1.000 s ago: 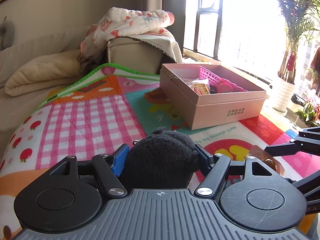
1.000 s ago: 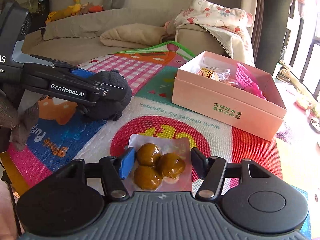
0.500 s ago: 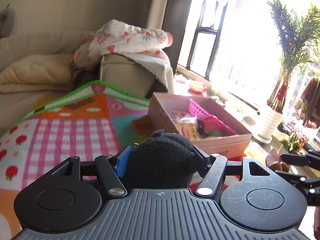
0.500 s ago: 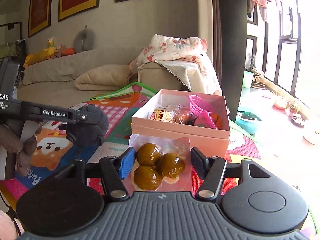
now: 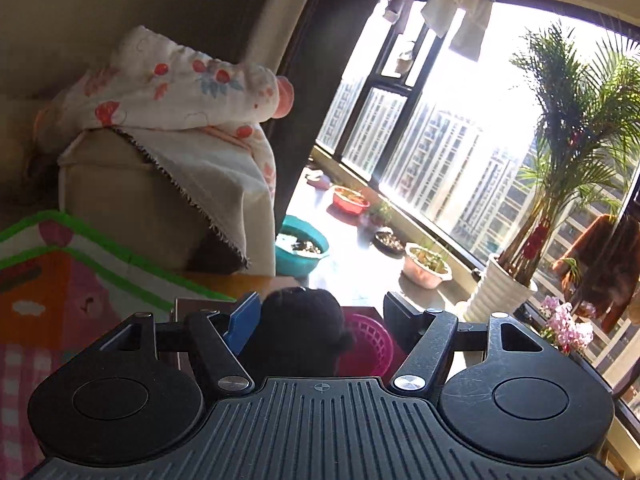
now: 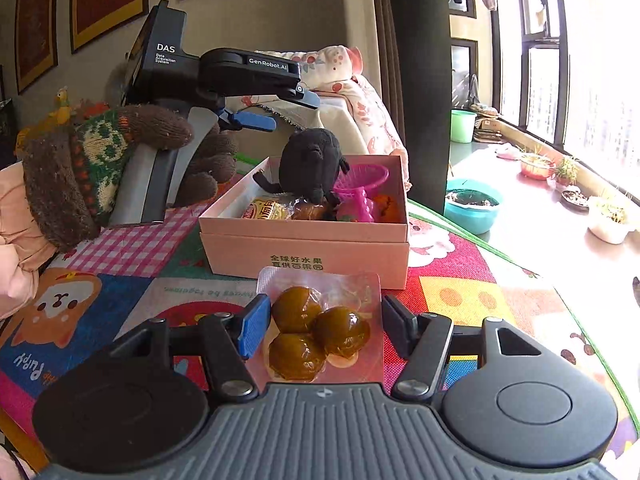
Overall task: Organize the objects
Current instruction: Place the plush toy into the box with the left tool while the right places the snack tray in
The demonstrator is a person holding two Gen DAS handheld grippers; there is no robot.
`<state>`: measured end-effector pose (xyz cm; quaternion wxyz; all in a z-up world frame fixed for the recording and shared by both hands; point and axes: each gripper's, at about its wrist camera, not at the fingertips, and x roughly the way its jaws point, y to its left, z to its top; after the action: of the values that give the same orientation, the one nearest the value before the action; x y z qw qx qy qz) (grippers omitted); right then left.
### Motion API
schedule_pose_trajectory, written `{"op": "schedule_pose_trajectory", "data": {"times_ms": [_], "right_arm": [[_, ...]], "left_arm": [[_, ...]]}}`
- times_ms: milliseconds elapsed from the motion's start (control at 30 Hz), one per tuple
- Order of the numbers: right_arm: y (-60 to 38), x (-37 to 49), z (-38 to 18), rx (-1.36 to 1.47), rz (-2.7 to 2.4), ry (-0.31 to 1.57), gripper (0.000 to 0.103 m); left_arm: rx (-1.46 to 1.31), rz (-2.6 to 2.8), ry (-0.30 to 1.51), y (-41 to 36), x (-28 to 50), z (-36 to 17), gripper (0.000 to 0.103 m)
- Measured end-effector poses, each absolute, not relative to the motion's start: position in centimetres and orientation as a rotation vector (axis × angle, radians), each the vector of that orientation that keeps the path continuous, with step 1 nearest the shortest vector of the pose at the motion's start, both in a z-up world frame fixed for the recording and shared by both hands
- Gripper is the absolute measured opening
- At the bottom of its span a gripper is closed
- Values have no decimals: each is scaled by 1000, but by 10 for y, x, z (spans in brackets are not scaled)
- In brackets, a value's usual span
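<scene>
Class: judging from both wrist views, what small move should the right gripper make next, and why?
Probably carry the packet of brown balls forward over the pink box: the right gripper holds it just short, while the left gripper stands open above the black plush toy inside.

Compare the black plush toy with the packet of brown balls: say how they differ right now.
The black plush toy is soft, matte and already over the pink box; the packet of brown balls is glossy, flat and short of it. The left gripper has opened off the toy; the right gripper grips the packet.
</scene>
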<state>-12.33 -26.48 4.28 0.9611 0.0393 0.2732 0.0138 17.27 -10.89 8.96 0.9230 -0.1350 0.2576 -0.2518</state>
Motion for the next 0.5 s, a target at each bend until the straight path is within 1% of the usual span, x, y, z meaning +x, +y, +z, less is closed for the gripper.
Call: {"op": "schedule_pose_trajectory", "data": {"times_ms": [100, 267, 367, 500], "right_arm": [[-271, -118, 38, 91, 12, 565, 61], [-275, -112, 43, 99, 4, 545, 61], [-278, -103, 60, 85, 1, 499, 61], [-278, -75, 100, 59, -4, 406, 61]], "left_arm": [[-320, -515, 462, -96, 162, 87, 73], [-296, -497, 370, -58, 119, 102, 73], [-279, -492, 383, -37, 94, 99, 73], [-235, -501, 488, -26, 65, 79, 73]]}}
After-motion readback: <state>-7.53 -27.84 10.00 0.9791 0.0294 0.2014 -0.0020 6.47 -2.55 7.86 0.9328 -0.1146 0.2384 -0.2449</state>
